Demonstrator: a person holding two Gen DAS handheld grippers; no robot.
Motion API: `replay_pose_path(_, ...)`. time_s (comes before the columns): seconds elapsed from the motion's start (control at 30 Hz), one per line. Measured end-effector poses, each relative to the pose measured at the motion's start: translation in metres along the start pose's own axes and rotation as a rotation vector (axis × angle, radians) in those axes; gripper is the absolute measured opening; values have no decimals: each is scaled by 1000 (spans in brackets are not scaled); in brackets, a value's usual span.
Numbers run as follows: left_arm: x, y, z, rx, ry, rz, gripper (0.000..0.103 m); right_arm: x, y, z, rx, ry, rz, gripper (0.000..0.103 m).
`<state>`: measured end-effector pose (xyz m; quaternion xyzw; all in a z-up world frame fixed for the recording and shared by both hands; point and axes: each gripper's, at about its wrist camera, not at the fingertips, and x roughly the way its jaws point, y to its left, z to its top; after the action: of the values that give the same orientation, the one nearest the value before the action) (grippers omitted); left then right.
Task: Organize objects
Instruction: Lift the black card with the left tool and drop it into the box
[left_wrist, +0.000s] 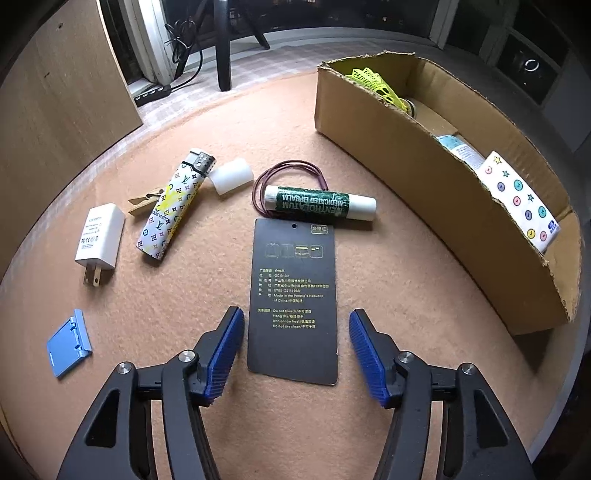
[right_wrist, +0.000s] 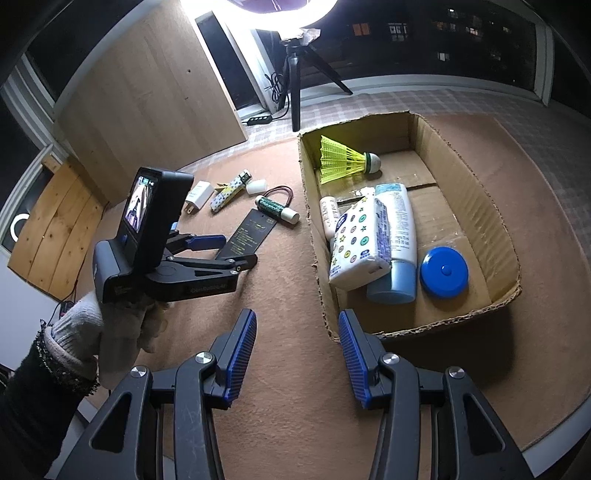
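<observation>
Closest to us, the left hand-held gripper hangs steeply over the worktop with its blue pads spread apart. The black garment tag lies flat between them, touched by neither pad, so nothing is gripped; I'd say the tag is the next pick, straddled like that so the pads can close on its long edges. A gloved hand carries that tool.

The right hand-held gripper is parted too and empty, poised over bare worktop just by the near corner of the cardboard box, probably waiting its turn.

Counting the loose things beyond the tag: one blue plastic clip off to the near left, one white plug adapter, one patterned lighter, one wooden clothespin tucked against it, one white cap, one lip balm stick lying on one loop of dark red cord. Eight still out, tag included, all well apart from the box.

Further off, inside the box: one round blue lid, one pale blue tube, one tissue pack with coloured dots leaning across the tube, one small cream bottle half hidden, and at the far end one yellow shuttlecock. Five sorted, by my reckoning less than half done.
</observation>
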<state>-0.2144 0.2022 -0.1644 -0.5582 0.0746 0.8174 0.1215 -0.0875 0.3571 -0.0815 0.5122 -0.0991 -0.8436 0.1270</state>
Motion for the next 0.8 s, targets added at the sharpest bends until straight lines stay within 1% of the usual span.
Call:
replay_pose_path(0.07, -1, 0, -1, 3, -3, -7, 60, 0, 1, 0, 0, 0, -1, 43)
replay_pose_path(0.1, -1, 0, -1, 2, -4, -12, 56, -1, 0, 0, 1, -1, -1, 43)
replay_pose_path(0.13, -2, -1, -2, 1, -5, -12, 53, -1, 1, 0, 0, -1, -1, 43)
replay_pose_path(0.23, -4, -3, -5, -3, -6, -15, 53, -3, 1, 0, -2, -8, -6, 43)
replay_pose_path(0.37, -13, -8, -11, -21, -17, -44, 53, -7, 3, 1, -16, -22, -21, 43)
replay_pose_path(0.47, -30, -15, -14, -19, -50, -53, 53, -11, 3, 1, -25, -32, -33, 43)
replay_pose_path(0.57, -55, -25, -11, -9, -103, -61, 53, -15, 2, 0, -26, -41, -41, 43)
replay_pose_path(0.7, -86, -45, 3, 17, -169, -82, 53, -18, -2, 0, -20, -50, -46, 43)
replay_pose_path(0.8, -98, -66, 17, 46, -196, -92, 53, -22, -6, -3, -15, -54, -49, 43)
